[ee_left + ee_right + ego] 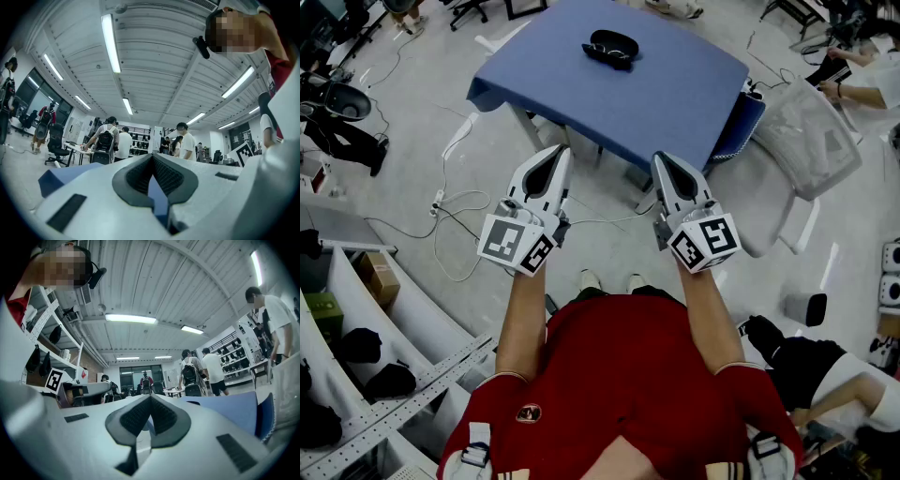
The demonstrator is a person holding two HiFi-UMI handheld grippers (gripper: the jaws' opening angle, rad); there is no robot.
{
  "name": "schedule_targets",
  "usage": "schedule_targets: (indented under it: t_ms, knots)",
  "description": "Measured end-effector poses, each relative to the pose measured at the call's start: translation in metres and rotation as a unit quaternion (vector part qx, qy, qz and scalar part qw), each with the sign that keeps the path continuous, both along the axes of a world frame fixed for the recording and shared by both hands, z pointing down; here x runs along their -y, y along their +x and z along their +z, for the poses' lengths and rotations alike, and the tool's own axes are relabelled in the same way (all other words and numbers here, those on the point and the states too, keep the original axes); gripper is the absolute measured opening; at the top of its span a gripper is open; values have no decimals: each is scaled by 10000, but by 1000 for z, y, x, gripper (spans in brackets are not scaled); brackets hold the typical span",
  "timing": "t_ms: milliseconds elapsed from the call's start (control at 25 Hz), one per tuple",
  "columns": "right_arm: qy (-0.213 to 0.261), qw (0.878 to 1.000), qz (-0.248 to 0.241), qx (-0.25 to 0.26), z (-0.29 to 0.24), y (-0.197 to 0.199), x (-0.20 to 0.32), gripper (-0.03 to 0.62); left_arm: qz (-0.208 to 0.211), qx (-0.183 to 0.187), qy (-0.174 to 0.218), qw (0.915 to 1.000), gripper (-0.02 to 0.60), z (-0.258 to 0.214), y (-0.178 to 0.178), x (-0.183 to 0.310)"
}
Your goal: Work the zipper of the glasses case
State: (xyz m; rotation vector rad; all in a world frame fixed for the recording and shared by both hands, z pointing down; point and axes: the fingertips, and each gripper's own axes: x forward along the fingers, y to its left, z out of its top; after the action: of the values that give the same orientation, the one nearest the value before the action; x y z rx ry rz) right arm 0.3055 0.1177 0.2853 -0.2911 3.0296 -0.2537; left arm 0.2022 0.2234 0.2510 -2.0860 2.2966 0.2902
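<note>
Biggest thing first: the floor [403, 141] is being crossed by loose cables [441, 200] out at 9 o'clock from the grippers, so that side is being counted as cluttered. The table [675, 94] under its blue cloth is being seen at 12 o'clock. Its near edge is running just ahead of both grippers. Nothing but the case is being carried on it, so plenty of open room is being offered on top. A white chair [811, 141] is being parked tight against the table's 3 o'clock corner. Shelving [422, 384] is being crowded in at 8 o'clock, so a straight approach from the near side is probably being favoured.

The left gripper [560, 152] and the right gripper [660, 159] are being held out roughly level, side by side. They're short of the table and well apart from the case. Both are being clenched on nothing, with the pads pressed together and only blue cloth showing behind them in the gripper views.

The glasses case [612, 47] is being left on the table's far side, around 12 o'clock. It's small, dark and rounded, and it's likely light and semi-stiff. It will probably skate on the cloth unless the body is being pinned by one gripper while the zipper pull is being pinched by the other. The pull itself is too small to be made out from here.
</note>
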Motion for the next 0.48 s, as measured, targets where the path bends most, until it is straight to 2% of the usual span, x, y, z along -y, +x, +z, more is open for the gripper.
schedule_targets:
  t_ms: [200,480]
  knots:
    - [-239,9994,-72,248,-2,-18,-10,-2,56,21,-7,10000,5,4,-18,-10]
    - [-254,9994,143,179,0,-30,-23,-2,125,8,31,9999,5,10,-36,-32]
